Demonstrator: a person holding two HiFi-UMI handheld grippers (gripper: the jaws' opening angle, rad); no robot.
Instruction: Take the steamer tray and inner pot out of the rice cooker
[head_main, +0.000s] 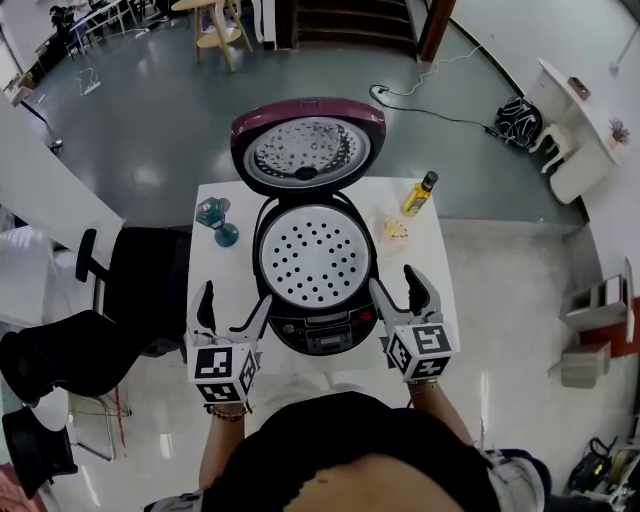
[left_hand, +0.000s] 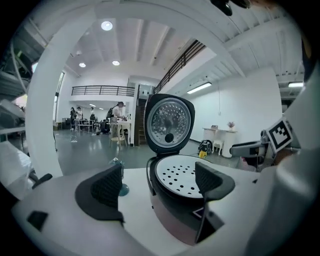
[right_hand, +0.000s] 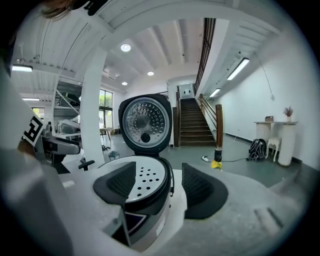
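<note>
Head view: the cooker stands mid-counter, its lid up and the tray seated in its mouth. The left gripper is held low at the cooker's front left and the right gripper at its front right, both pointing away from the person. Each has its jaws spread, holding nothing.

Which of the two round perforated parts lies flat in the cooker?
The white steamer tray, with large dark holes; the shiny plate sits in the raised lid.
</note>
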